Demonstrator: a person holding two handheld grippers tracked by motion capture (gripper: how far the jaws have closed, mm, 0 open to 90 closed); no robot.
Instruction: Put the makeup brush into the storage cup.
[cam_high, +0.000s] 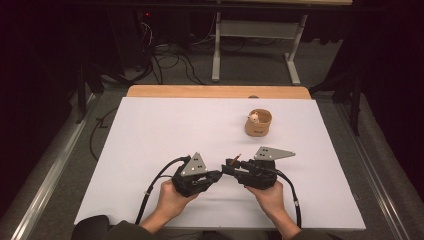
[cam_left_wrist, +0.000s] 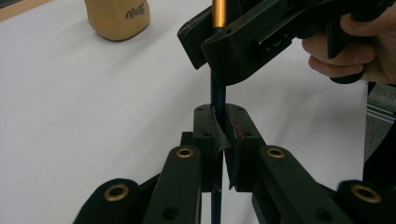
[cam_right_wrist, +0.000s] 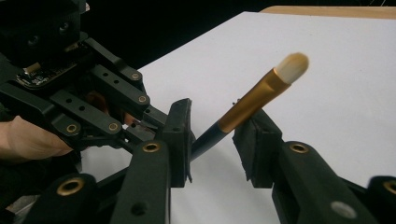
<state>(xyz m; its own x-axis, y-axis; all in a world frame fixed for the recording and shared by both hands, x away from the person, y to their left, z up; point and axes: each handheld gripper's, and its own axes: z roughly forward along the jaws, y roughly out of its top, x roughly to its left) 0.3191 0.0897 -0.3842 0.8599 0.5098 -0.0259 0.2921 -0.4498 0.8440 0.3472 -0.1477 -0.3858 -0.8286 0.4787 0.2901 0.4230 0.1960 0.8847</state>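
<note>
The left gripper (cam_high: 216, 176) was seen fully closed on the dark handle of a makeup brush (cam_right_wrist: 254, 100), the pads clamped on the shaft in the left gripper view. The brush was held above the counter (cam_high: 150, 135), near its front edge, with its gold ferrule and pale bristle tip angled up and away from the left gripper. The right gripper (cam_high: 226, 169) was placed opposite, tip to tip with the left one; its jaws stood partly apart on either side of the brush near the ferrule. One pad appeared to be touched by the shaft, but no clamping by both pads could be made out. A tan cup (cam_high: 258, 123) with another pale-tipped item in it was set well apart, further back on the counter towards the right.

The step in hand was judged to be a handover of the brush from left to right. For the next move, the right jaws would need to be closed firmly on the shaft before the left grip is released.
</note>
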